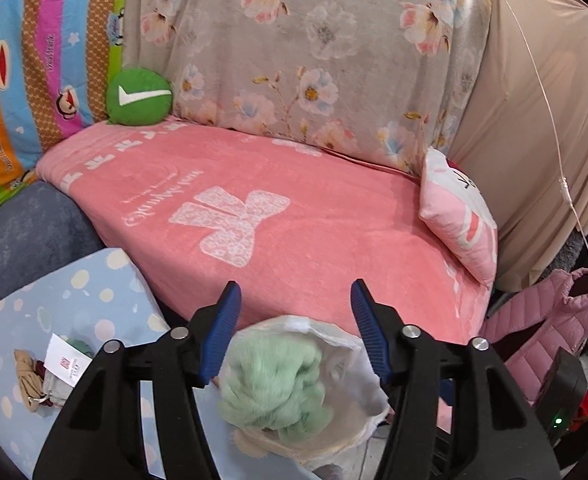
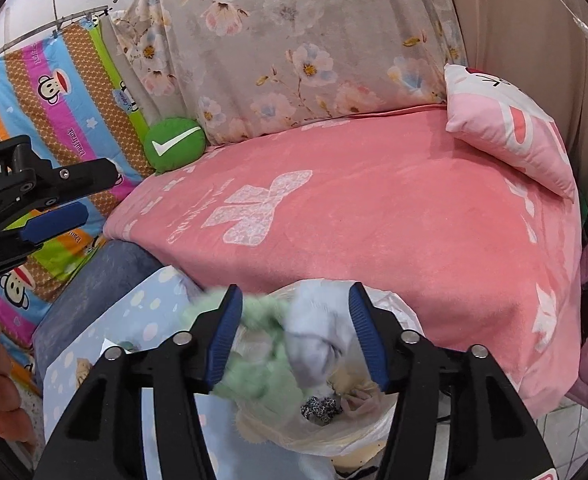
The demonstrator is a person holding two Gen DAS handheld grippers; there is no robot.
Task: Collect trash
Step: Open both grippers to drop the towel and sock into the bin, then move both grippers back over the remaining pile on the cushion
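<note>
My right gripper (image 2: 292, 332) has its jaws spread, w/ the green fluff (image 2: 254, 364) and a pale blue cloth (image 2: 317, 344) lying between and just below them, neither pinched; both sit in the mouth of the bag (image 2: 345, 436) right under me. My left gripper (image 1: 295, 330) is spread too, nothing pinched, looking down on the same green fluff (image 1: 278, 388) in the bag (image 1: 353, 364), a bit lower and nearer its left jaw. Bag stands just off the bed (image 1: 294, 232) edge, so I judge the right gripper nearer; more scraps (image 1: 34, 384) lie out left on the dotted sheet (image 1: 74, 300), on the left gripper's side.
</note>
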